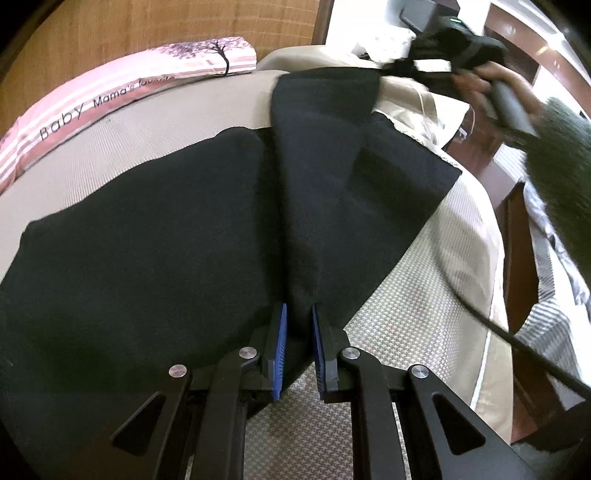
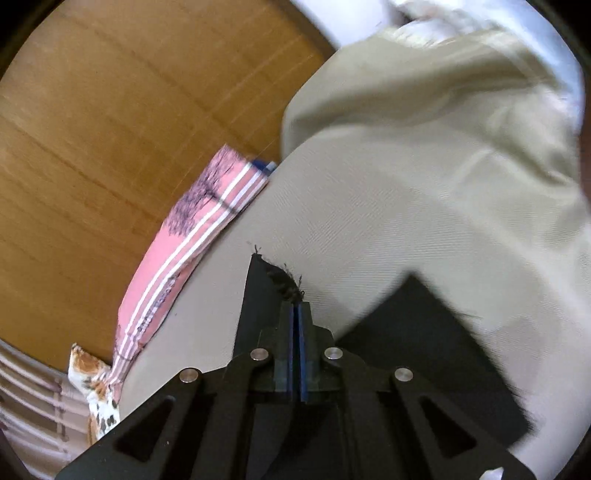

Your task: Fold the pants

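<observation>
Nearest in the left wrist view, the left gripper (image 1: pixel 297 325) pinches a bunched fold of the black pants (image 1: pixel 147 236) between its blue fingers (image 1: pixel 279 347), low over the beige bed (image 1: pixel 406 350). The pants lie spread across the bed, one leg running away toward the far edge. There the right gripper (image 2: pixel 296 314), blurred in the left view, has its fingers pressed together on the frayed hem of that leg (image 2: pixel 258 295), lifted clear of the bed. Beyond lies a pink pillow (image 1: pixel 122 92) against the wooden headboard (image 1: pixel 147 29).

The step in hand appears to be carrying the leg end over. To do it well, keep the left pinch steady as an anchor, hold the leg lightly taut, and lay hem onto waist with edges matched.
</observation>
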The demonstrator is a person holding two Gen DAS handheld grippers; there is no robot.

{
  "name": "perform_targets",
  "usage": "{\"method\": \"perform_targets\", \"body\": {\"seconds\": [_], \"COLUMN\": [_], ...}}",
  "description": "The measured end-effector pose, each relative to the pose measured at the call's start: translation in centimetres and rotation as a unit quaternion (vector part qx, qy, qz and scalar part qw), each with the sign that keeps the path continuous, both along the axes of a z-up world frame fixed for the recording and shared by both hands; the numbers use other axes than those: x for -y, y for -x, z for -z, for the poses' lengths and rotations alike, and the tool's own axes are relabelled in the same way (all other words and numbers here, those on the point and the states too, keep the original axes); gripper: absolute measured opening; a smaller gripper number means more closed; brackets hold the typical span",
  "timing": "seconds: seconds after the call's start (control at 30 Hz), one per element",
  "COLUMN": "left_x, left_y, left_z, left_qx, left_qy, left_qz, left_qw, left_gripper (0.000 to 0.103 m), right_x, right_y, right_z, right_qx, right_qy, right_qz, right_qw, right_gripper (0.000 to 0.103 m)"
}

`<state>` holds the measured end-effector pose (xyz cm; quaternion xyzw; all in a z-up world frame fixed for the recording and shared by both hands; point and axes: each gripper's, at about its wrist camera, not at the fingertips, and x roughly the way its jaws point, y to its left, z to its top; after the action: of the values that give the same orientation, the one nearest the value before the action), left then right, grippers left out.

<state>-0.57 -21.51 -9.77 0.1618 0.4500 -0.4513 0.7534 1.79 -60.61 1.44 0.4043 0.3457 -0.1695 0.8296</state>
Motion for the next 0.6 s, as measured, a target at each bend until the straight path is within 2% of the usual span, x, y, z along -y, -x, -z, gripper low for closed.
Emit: {"method": "perform_targets", "body": {"seconds": [0.13,0.27,0.4,0.53,0.6], "left_x": [0.2,0.5,0.5,0.6,0.7], "left_y": [0.5,1.0,1.2,1.4,1.7], "left_z": [-0.1,0.0,-0.1,-0.1,-0.1], "left_qx": [0.018,0.036,0.044,0.049,0.052], "left_qy": [-0.008,-0.020,-0.028,-0.034,-0.034], "left_qz": [0.008,0.016,0.021,0.025,0.032], "left_qw": [0.9998,0.9990,0.9984,0.9979,0.9976], "left_gripper": [0.016,0.017,0.017,0.017,0.017], "right_x": [1.0,1.4,1.4,1.1,0.8], "right_y": [6.6,11.6,13.3,13.4,12.8], "right_z": [-0.4,3.5,5.9,5.1,5.1], "right_qx": [-0.029,-0.093,-0.117,-0.113,-0.133], "right_qy": [0.026,0.014,0.011,0.029,0.057], "right_qz": [0.047,0.081,0.095,0.098,0.088], "right_qw": [0.998,0.992,0.989,0.988,0.986], "right_gripper": [0.002,0.002,0.002,0.001,0.001]}}
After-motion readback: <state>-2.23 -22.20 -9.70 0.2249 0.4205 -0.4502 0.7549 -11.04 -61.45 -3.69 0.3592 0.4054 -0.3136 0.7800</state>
